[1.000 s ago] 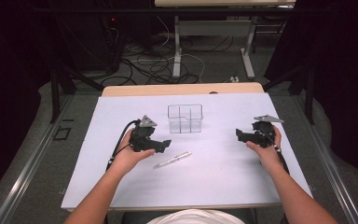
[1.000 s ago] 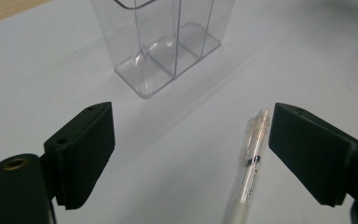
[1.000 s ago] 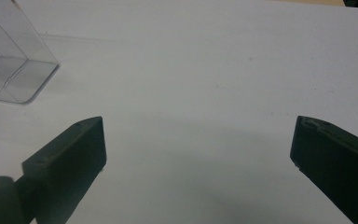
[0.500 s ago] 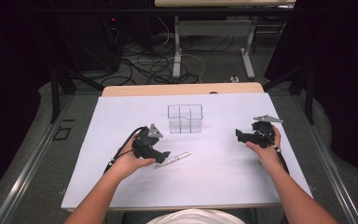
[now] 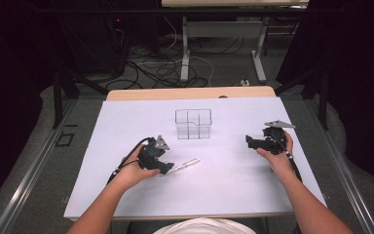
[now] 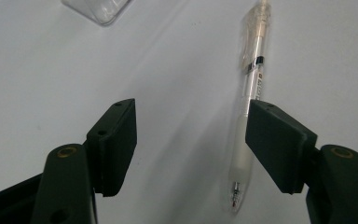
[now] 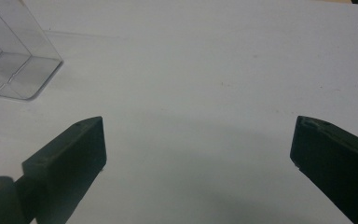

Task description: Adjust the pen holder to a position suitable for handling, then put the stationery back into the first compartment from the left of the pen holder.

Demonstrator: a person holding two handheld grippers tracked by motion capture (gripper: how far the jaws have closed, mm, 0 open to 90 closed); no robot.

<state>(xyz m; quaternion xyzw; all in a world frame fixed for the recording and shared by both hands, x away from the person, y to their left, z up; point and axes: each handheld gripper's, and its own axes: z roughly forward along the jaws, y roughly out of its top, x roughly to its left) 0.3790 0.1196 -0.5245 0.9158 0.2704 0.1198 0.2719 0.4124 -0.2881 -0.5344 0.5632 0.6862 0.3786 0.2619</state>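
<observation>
A clear plastic pen [image 5: 185, 165] lies on the white table cover [image 5: 224, 195], in front of a clear divided box [image 5: 193, 124]. My left gripper [image 5: 169, 168] is lowered over the pen's near end. In the left gripper view the pen [image 6: 256, 70] runs between the jaws, right against the right pad [image 6: 275, 144], while the left pad [image 6: 114, 144] stands well apart from it. The left gripper [image 6: 191, 126] has just been closing and is still open around the pen. My right gripper [image 5: 251, 142] rests at the right, open [image 7: 196, 140] with nothing between its jaws.
The clear box shows at the top left corner in the left gripper view [image 6: 98, 9] and at the far left in the right gripper view [image 7: 9, 60]. Bare white cover surrounds both hands. Table legs and cables lie beyond the far edge [image 5: 190, 92].
My left gripper has moved right and down onto the pen's near end, and its jaws have narrowed around it. The right hand and gripper have stayed put.
</observation>
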